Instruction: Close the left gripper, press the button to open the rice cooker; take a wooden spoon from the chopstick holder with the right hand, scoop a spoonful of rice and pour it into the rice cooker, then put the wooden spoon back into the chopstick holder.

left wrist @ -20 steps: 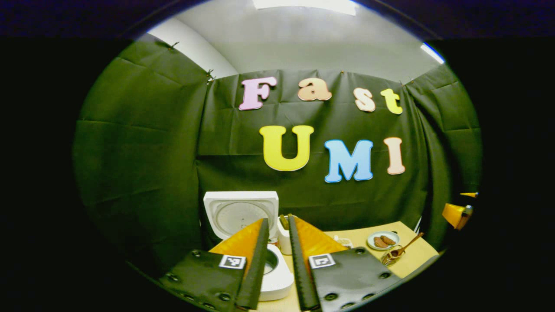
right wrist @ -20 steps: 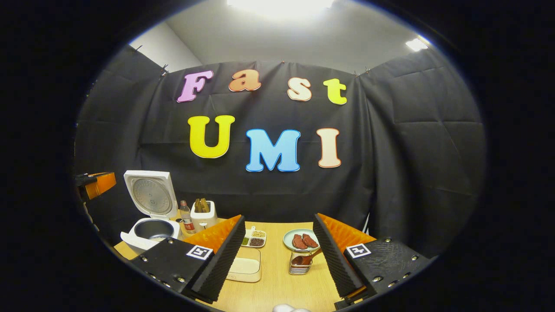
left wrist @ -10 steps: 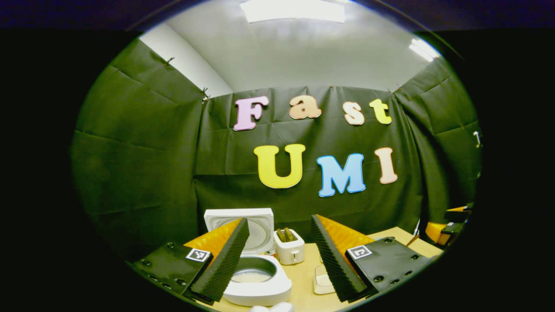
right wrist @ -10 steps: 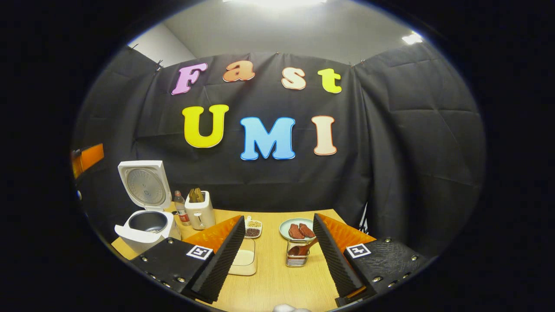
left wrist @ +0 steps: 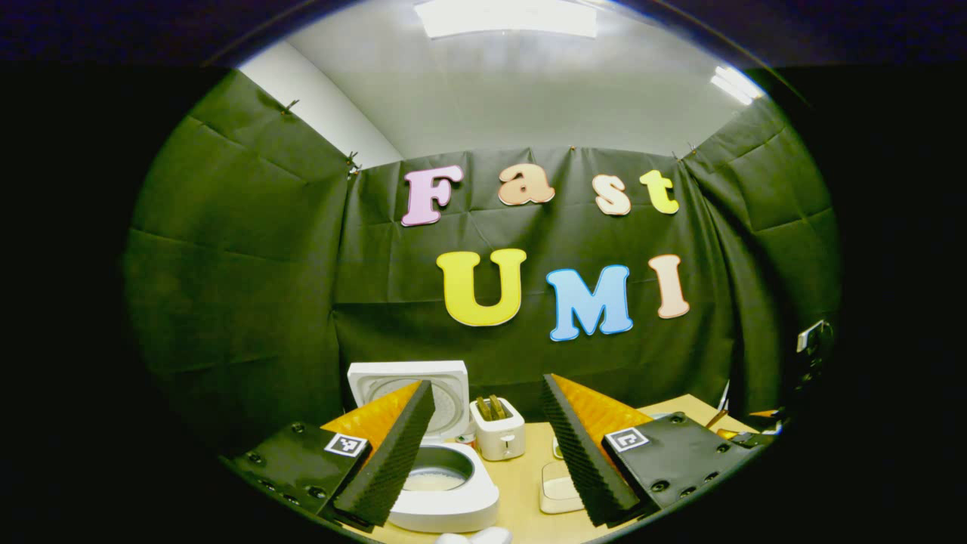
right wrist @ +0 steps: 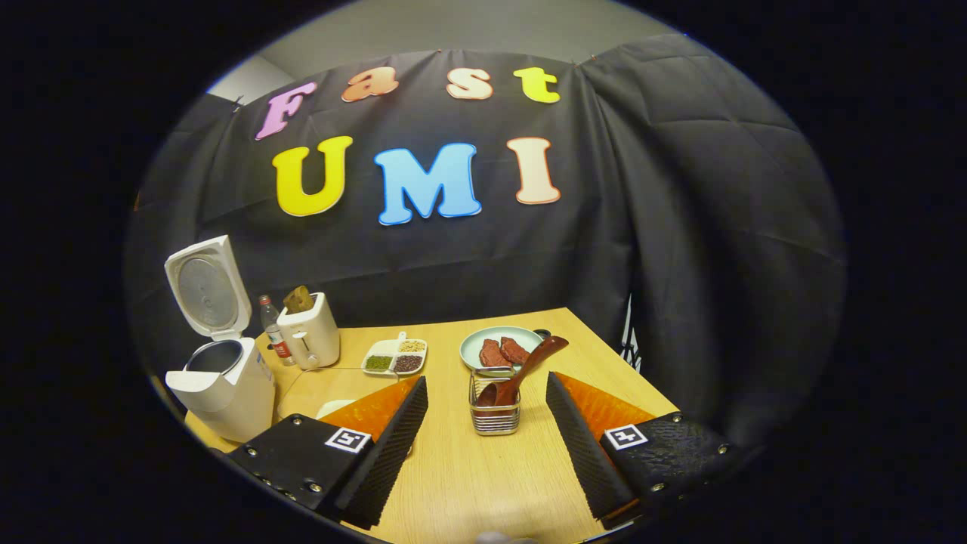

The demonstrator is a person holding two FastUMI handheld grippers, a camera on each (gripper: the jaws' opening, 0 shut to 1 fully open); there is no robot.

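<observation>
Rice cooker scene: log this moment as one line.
rice cooker: lid up | wooden spoon: in chopstick holder | right gripper: open, facing holder | left gripper: open

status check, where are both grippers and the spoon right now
Both grippers open, empty. Right gripper lined up on wooden spoon in chopstick holder. Rice cooker lid up. Path clear.

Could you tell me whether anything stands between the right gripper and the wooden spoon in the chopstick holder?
Nothing visible does. In the right gripper view, the right gripper is open, and the wooden spoon leans in the chopstick holder straight ahead, with bare table in front of it.
</observation>
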